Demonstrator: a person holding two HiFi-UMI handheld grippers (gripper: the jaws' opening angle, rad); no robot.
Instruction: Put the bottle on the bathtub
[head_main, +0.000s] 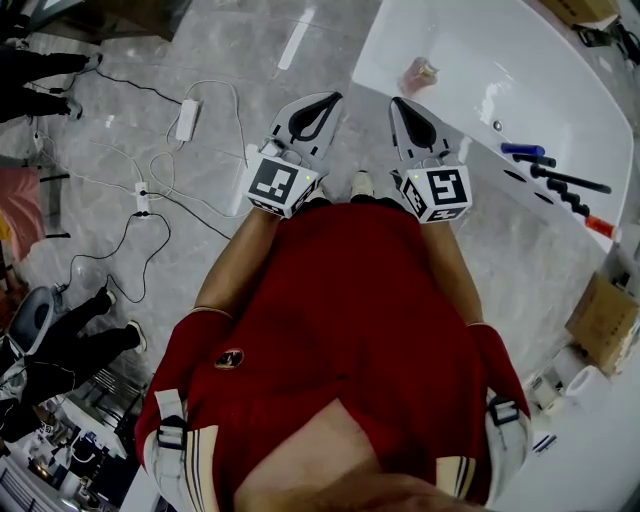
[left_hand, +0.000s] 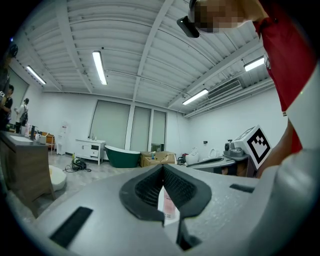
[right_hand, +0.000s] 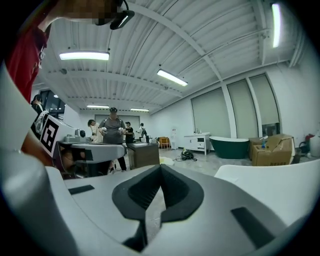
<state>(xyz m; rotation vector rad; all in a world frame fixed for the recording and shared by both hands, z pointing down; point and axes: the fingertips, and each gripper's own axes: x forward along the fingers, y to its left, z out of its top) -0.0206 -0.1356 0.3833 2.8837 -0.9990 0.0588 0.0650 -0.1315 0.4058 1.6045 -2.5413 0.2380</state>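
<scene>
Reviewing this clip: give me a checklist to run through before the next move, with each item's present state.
1. Small pinkish bottle lies on the white bathtub: ok.
2. Bottle upright and steady: cannot tell, too small in the head view.
3. Right claw shut with nothing in it: ok.
4. Left claw shut at its tips: ok.
5. White-and-pink slip in the left claw's slit, gripped or only seen through it: cannot tell.
6. Both claws apart from the bottle: ok.

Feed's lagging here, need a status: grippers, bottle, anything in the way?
Left gripper shut, right gripper shut, nothing plainly held. Likely bottle, pinkish, lies inside the white bathtub. Blue and black items sit along one tub rim.
</scene>
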